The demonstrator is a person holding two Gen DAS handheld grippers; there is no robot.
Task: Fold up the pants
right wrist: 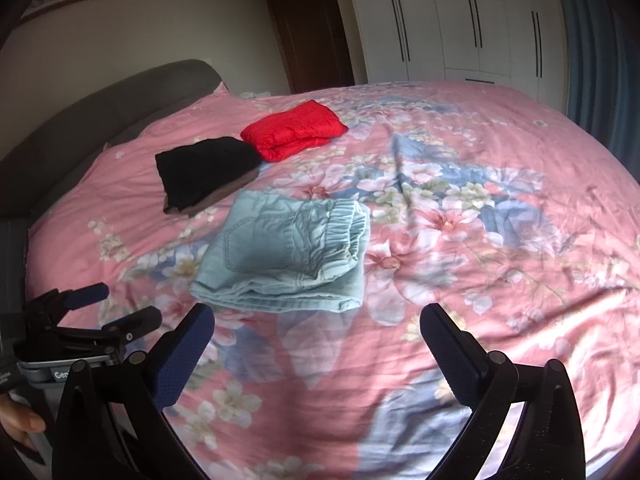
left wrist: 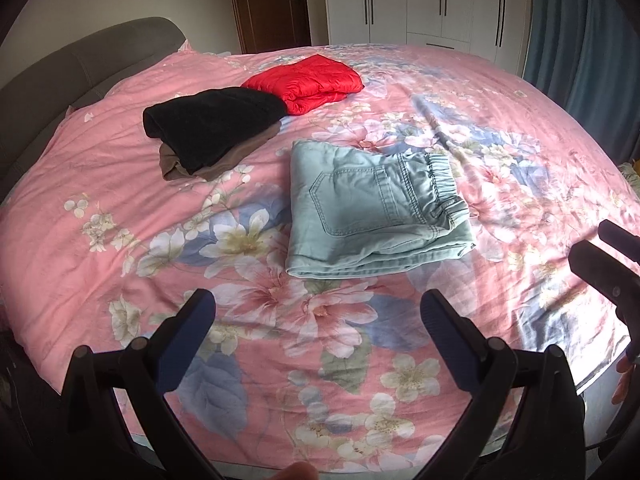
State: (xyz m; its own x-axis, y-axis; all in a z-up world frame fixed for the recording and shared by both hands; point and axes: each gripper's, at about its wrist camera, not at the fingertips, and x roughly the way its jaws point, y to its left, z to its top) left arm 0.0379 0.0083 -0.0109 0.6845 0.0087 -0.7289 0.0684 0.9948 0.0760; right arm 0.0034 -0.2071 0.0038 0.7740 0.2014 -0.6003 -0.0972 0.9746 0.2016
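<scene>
Pale green pants (left wrist: 372, 212) lie folded into a compact rectangle on the pink floral bedspread (left wrist: 120, 208), back pocket and elastic waistband facing up. They also show in the right wrist view (right wrist: 288, 256). My left gripper (left wrist: 318, 312) is open and empty, held above the bed a little in front of the pants. My right gripper (right wrist: 316, 324) is open and empty, just in front of the pants' near edge. The right gripper shows at the right edge of the left wrist view (left wrist: 604, 252); the left gripper shows at the lower left of the right wrist view (right wrist: 116, 304).
A folded black garment (left wrist: 212, 124) on a brown one (left wrist: 176, 164) and a folded red jacket (left wrist: 308, 82) lie farther back on the bed. A grey headboard (left wrist: 60, 76) stands left, white wardrobes (left wrist: 424, 0) behind, a blue curtain (left wrist: 580, 40) right.
</scene>
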